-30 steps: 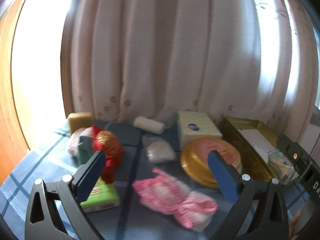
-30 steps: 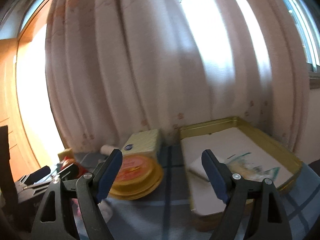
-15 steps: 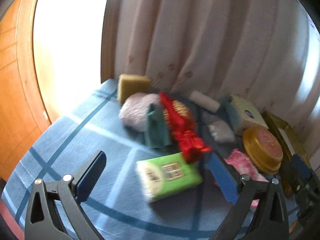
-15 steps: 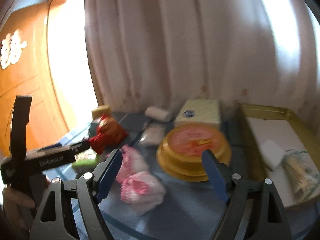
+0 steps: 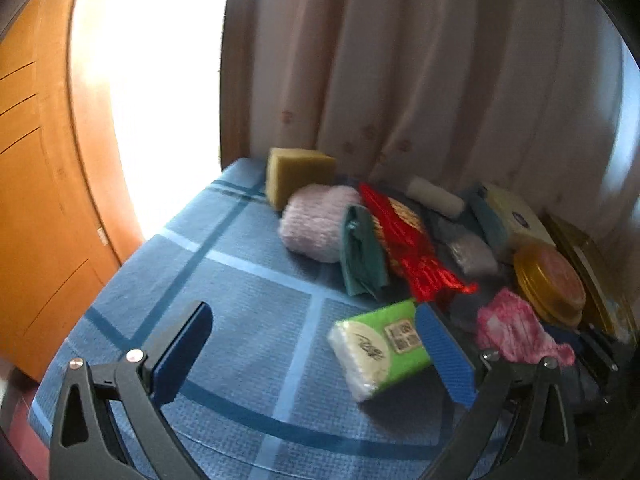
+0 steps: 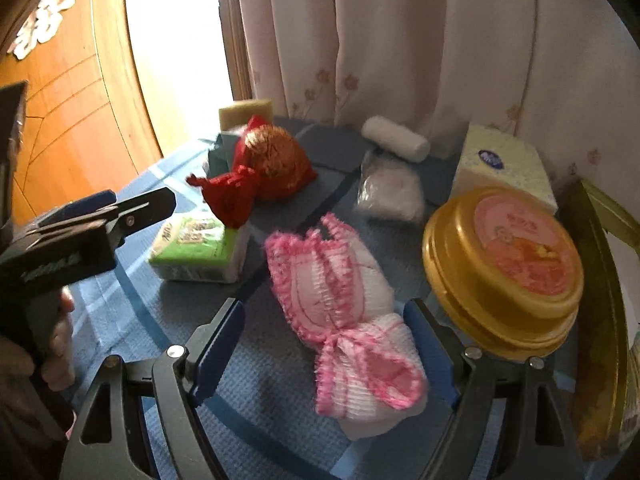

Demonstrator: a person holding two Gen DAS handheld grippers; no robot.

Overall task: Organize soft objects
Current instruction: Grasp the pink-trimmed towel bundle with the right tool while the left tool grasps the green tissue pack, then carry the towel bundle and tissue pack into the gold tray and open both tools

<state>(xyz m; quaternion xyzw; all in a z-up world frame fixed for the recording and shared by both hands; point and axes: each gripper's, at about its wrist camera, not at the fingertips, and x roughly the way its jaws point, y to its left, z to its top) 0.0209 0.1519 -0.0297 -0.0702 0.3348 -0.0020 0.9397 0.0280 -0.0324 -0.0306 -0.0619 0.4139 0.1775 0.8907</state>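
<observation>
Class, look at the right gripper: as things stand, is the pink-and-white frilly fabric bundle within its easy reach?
Probably yes. The right gripper stands open just over the pink-and-white frilly fabric bundle, which already lies partly between its fingers, with nothing on top. The round gold tin sits close beside.

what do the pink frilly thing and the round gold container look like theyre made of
Pink frilly thing: soft ribbed knit fabric, white with fuzzy pink edging, matte, bunched up. Round gold container: hard and glossy with highlights on its rim, plastic or tin, unclear which, with a pink printed lid.
</observation>
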